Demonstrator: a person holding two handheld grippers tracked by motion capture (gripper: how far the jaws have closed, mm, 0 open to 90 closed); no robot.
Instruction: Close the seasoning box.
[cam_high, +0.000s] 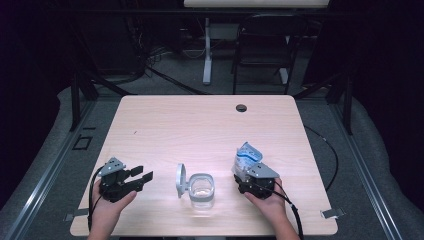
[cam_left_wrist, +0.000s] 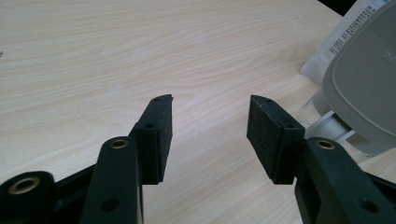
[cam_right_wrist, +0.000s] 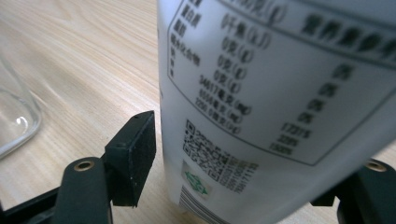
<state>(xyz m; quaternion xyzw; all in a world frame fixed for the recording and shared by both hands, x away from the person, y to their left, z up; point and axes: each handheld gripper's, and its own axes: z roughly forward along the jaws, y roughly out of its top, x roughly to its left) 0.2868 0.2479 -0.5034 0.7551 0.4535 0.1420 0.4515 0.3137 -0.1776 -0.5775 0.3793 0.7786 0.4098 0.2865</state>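
Note:
A clear square container (cam_high: 201, 190) stands near the table's front edge, its grey lid (cam_high: 181, 180) swung open to the left. Left of it my left gripper (cam_high: 142, 174) is open and holds nothing; in the left gripper view the gripper (cam_left_wrist: 210, 135) points over bare wood, with the lid (cam_left_wrist: 369, 88) at the right. A white and blue printed pouch (cam_high: 247, 155) stands upright to the right of the container. My right gripper (cam_high: 245, 172) is open around its lower part. In the right gripper view the pouch (cam_right_wrist: 280, 93) sits between the jaws, a sliver from the left pad (cam_right_wrist: 135, 154), and it hides the right pad.
The wooden table (cam_high: 200, 125) has a dark cable hole (cam_high: 241, 107) near its far edge. A folding chair (cam_high: 262, 45) and a white stand (cam_high: 207, 50) are on the floor beyond it. The container's glass edge (cam_right_wrist: 14, 116) lies left of the right gripper.

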